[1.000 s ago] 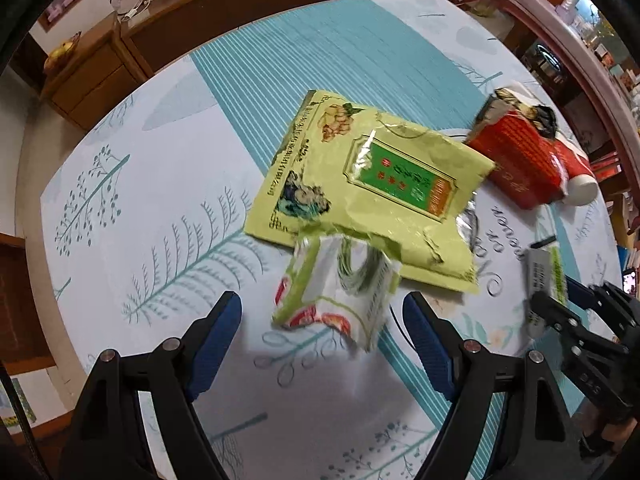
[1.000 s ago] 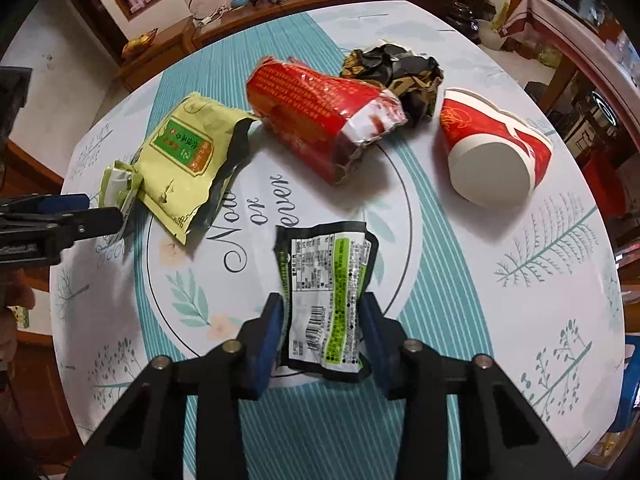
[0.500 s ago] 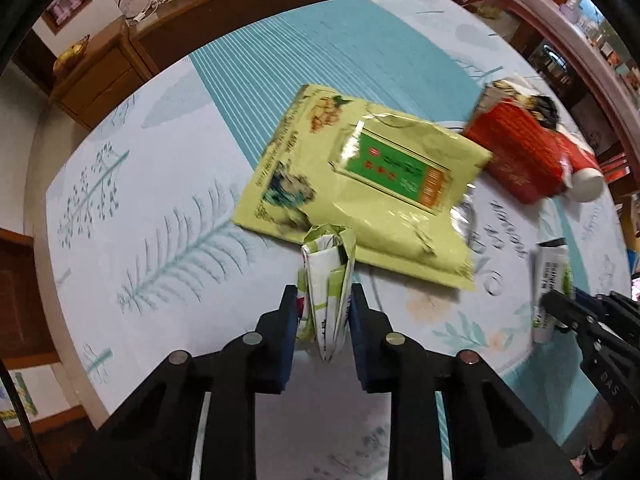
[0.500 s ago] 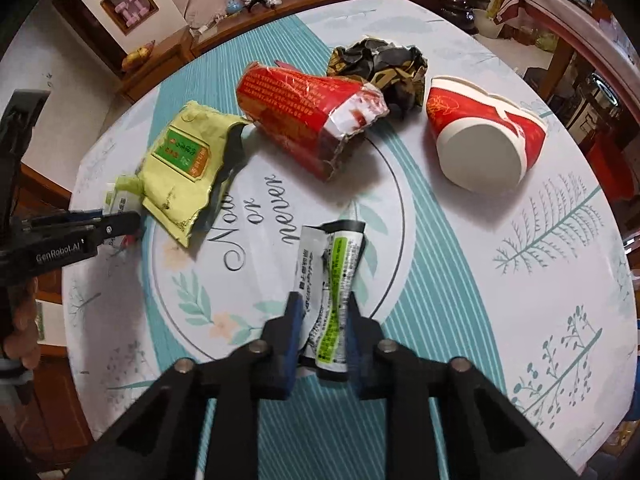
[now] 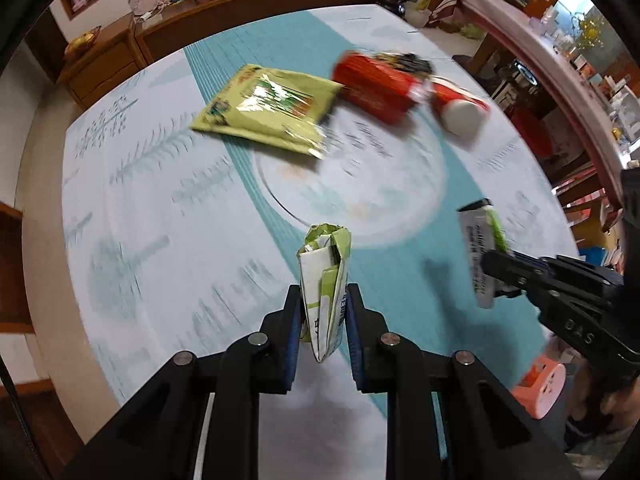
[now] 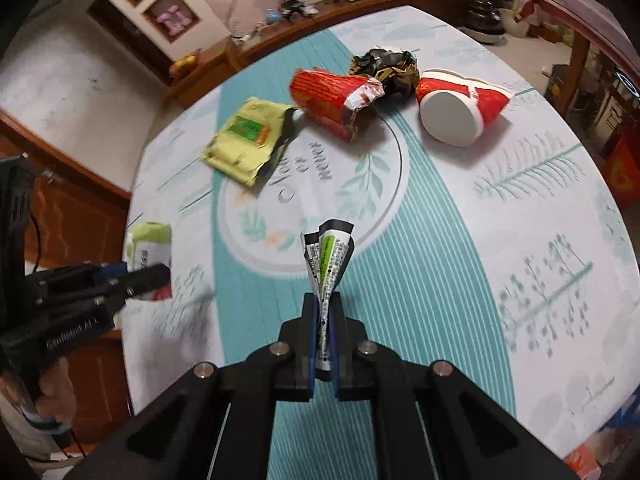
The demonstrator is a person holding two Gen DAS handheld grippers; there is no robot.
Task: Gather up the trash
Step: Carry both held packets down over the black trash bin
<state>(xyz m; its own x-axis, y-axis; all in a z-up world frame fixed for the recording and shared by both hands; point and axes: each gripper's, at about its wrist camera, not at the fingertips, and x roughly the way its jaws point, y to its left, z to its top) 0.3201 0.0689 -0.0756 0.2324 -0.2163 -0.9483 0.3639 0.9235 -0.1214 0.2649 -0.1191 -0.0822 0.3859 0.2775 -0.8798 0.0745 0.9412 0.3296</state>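
The left gripper is clenched on a green-and-white wrapper, its blue pads squeezing the lower half so the packet folds lengthwise and stands up out of the jaws at lower centre of the left view. The right gripper is likewise clamped on a black-and-green sachet, pinched flat near its bottom edge, with the top fanning open above the pads at centre of the right view. Both pieces appear lifted clear of the table; each also shows in the other camera, at the far side edge of the frame.

Both pieces look like thin film: very light, limp, and slick, and they crumple rather than resist. A pinch low on a folded section, as here, seems sound; a grip on a single loose edge could let the film slide out.

Further out, in the upper half of both views, more trash lies on the table: a yellow-green pouch at upper left of centre, a torn red bag just beside it, a crumpled black wrapper touching the bag's far end, and a red paper cup on its side to the right. The pouch and bag should be light and soft, best taken at an edge or fold; the cup is stiffer but crushable, so its rim or wall suits a gentle pinch. No bin is visible.
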